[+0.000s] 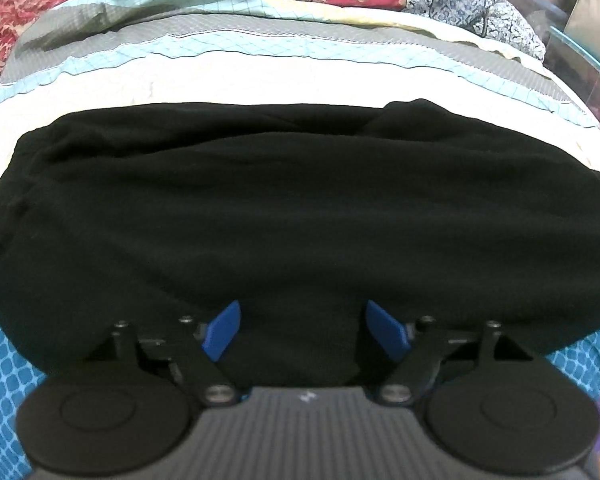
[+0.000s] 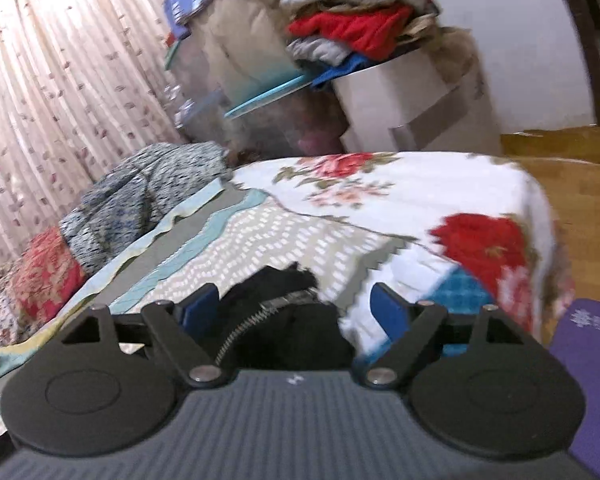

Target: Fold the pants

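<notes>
Pants lie dark and folded into a broad band on the bed, spread ahead of and under the left gripper; its jaws stand wide apart, pads clear of cloth, nothing held; right gripper likewise gapes, a zippered end of the pants lying between its fingers but not pinched, so far as the blurred view shows; cloth looks soft, limp, light, likely to sag and slip out of a thin pinch; judged best taken at a doubled edge or the firmer zipper seam, both layers together.
</notes>
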{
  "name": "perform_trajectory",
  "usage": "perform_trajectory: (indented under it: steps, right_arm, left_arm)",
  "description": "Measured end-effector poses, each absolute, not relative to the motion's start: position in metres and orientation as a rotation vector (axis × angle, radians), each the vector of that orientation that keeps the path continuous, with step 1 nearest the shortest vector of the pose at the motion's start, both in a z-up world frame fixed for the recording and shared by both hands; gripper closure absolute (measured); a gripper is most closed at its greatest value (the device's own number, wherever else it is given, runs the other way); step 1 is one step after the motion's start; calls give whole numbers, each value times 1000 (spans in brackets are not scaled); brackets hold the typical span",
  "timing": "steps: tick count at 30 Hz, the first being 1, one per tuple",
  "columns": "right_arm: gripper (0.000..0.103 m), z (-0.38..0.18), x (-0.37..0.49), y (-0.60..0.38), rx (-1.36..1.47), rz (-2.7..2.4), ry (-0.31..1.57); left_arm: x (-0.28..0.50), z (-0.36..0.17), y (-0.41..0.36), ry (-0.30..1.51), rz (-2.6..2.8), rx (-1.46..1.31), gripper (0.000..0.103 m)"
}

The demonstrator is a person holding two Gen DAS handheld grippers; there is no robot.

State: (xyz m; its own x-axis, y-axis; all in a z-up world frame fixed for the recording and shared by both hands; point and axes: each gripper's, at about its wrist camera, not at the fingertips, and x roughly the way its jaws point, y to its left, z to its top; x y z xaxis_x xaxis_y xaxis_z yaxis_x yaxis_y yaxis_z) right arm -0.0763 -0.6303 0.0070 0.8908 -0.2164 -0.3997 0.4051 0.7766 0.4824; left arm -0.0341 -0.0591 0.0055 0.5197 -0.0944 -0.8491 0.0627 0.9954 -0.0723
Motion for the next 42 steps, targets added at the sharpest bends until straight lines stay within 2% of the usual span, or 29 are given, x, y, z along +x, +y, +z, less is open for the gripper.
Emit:
perform_trajectory:
  steps: [3,5,7,12,13,14,19,23,24,26,27,29,33,36,39,40,41,42]
  right_arm:
    - [19,-6,-56,-637,622,-286,433]
    - [34,-12,-50,-633,606,-303,477]
    - [64,-7,-52,-625,590,-288,475]
    - [73,21,-61,-586,469,-303,439]
    - [79,29,-62,-576,435,-292,424]
    - [82,39,-63,-563,389,-272,411]
    - [84,67,-60,-480,95,-153,396]
    - [83,55,-65,-406,-83,-11,449]
    - [79,47,-65,-391,-122,20,476]
    - [56,24,-63,-363,-221,92,569]
    - [35,14,-64,-353,-261,105,603]
    - [34,9,-79,-340,-326,62,555]
    - [30,32,-105,-357,-215,89,508]
    - [30,45,-121,-369,-189,112,472]
    - [35,57,-125,-394,-56,121,444]
    - [49,58,-120,-399,-15,109,444]
    - [58,61,-111,-414,45,73,456]
    - [73,60,-94,-424,91,41,473]
  left_arm:
    - [-32,6,-62,1023,-90,-29,28]
    - [-31,6,-61,1022,-90,-30,28]
    - [-31,6,-58,1021,-96,-36,28]
    - [-35,7,-55,1014,-110,-46,28]
    - [-36,7,-54,1011,-113,-49,28]
    - [-37,8,-52,1008,-119,-53,29]
    - [-44,13,-41,988,-148,-88,33]
    - [-56,19,-29,970,-189,-125,35]
    - [-59,19,-26,967,-200,-133,35]
    - [-63,22,-24,965,-213,-140,35]
    - [-66,24,-22,962,-220,-143,35]
    - [-71,28,-19,949,-237,-149,35]
    - [-78,36,-16,939,-271,-165,35]
    - [-80,42,-23,927,-309,-166,34]
    - [-80,48,-39,912,-347,-137,33]
    - [-81,50,-45,908,-363,-125,33]
    - [-82,51,-49,906,-375,-117,33]
    - [-82,53,-54,902,-391,-110,33]
